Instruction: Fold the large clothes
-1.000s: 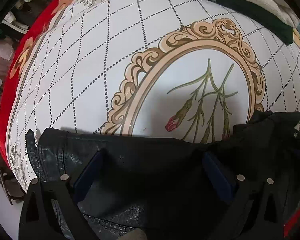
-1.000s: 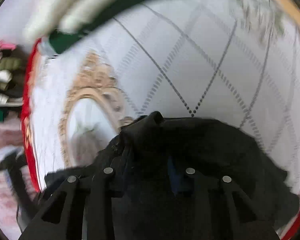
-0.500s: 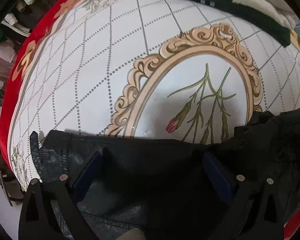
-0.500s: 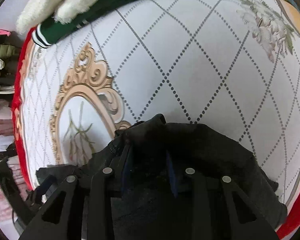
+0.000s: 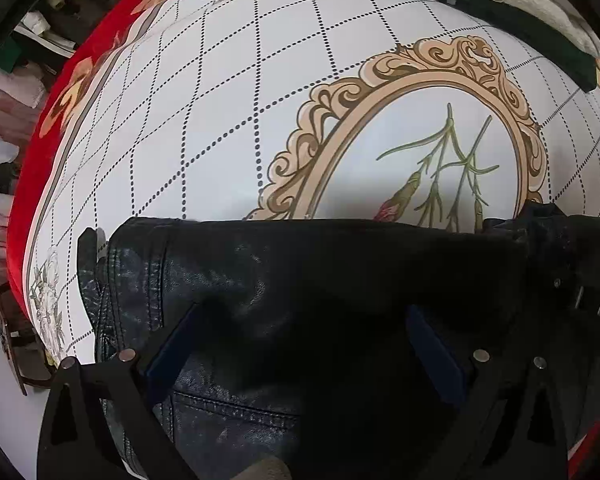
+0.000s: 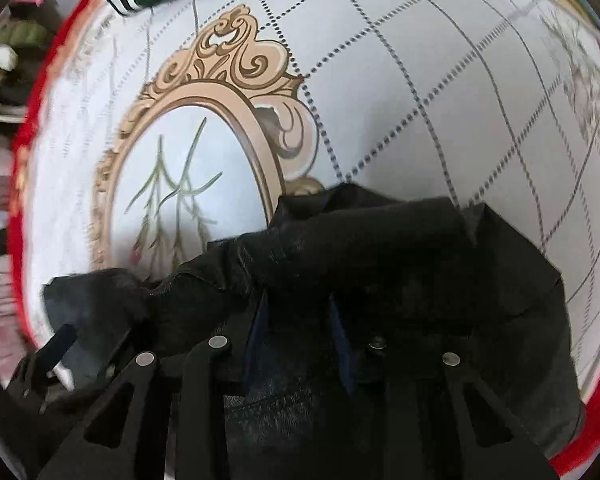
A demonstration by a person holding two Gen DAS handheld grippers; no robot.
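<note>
- Step, I judge: mid-fold; the dark jacket (image 5: 320, 280) lies at six o'clock on the patterned bed cover (image 5: 220, 100).
- Left hand-held gripper (image 5: 300, 344) spread over it; right hand-held gripper (image 6: 298, 332) pinching a bunched fold.
- Next: carry that fold across, then flatten.

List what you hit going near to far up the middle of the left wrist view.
left gripper → dark denim garment → oval floral medallion on the bedspread → green garment with striped cuff at the far edge.
</note>
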